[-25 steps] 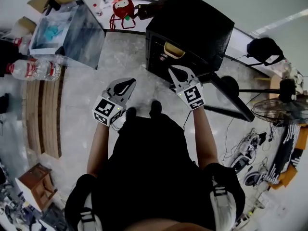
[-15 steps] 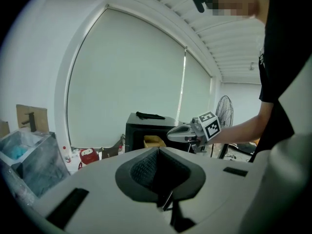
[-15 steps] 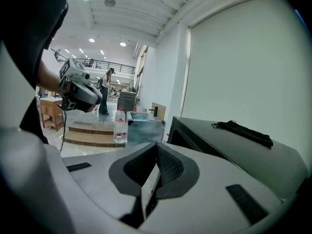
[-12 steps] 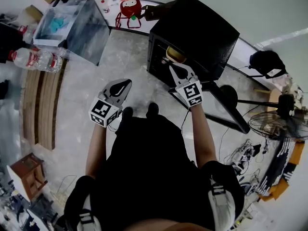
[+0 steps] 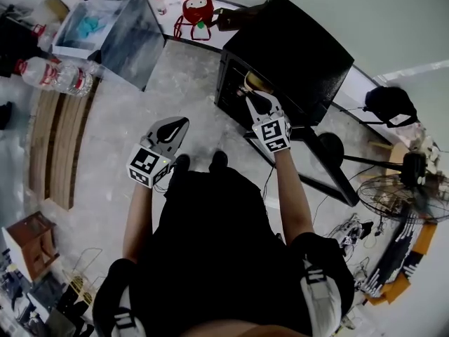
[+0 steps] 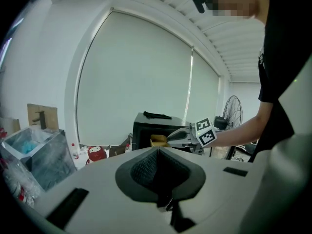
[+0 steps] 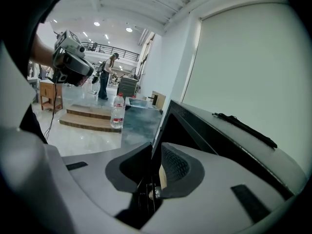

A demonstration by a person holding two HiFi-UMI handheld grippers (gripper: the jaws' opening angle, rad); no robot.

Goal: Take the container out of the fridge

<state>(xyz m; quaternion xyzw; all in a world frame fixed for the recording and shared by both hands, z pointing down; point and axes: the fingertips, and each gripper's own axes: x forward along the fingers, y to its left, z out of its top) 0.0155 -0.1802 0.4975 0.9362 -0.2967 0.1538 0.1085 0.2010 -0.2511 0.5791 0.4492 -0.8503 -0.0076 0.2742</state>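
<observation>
A black fridge (image 5: 295, 48) stands on the floor with its door (image 5: 319, 163) swung open to the right. A yellow container (image 5: 255, 82) sits in its opening, and it also shows from the side (image 6: 158, 140). My right gripper (image 5: 252, 98) reaches into the opening with its tips at the container. Its jaws stand a narrow gap apart, and a yellow sliver of the container (image 7: 162, 176) shows in that gap. My left gripper (image 5: 179, 123) hangs over the bare floor left of the fridge, shut on nothing. The right gripper (image 6: 181, 136) is also visible from the left gripper view.
A clear plastic box (image 5: 105, 30) and a water bottle (image 5: 52, 76) stand at the far left beside wooden steps (image 5: 56, 146). A red toy (image 5: 197, 9) leans by the wall. To the right of the door are a black stool (image 5: 330, 140) and a fan (image 5: 400, 188).
My right gripper has moved forward to the fridge opening, so its tips are now at the yellow container. The left gripper has hardly moved.
</observation>
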